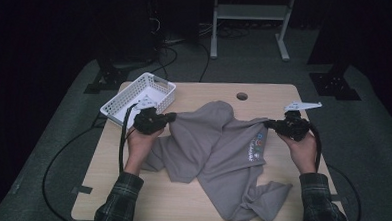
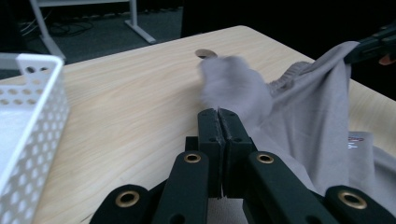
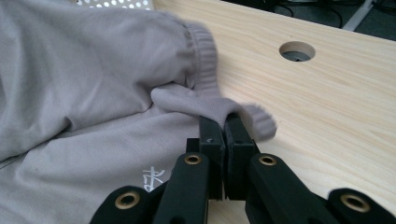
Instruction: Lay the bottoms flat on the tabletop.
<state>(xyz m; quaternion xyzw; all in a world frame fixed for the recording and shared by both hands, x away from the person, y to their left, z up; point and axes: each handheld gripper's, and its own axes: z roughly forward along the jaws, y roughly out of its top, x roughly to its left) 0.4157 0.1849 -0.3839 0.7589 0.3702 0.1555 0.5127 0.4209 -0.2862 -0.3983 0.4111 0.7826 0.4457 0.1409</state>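
We are holding a grey T-shirt between our two grippers above the wooden table. Our left gripper is clenching one part of the shirt's upper edge, near the table's left edge and just beside the white perforated basket, which is sitting on the far left corner. In the left gripper view the black jaws are pressing flat together with grey cloth pinched between them and bunching up just past their tips. Our right gripper is clenching the ribbed collar area of the shirt toward the table's right edge; in the right gripper view its jaws are closing tight on a fold of that cloth. The fabric is stretching between the two grips, while the rest of the shirt is lying crumpled on the table, trailing toward the near edge. A round cable hole is showing near the far edge, beyond the shirt. A printed logo is facing up on the chest.
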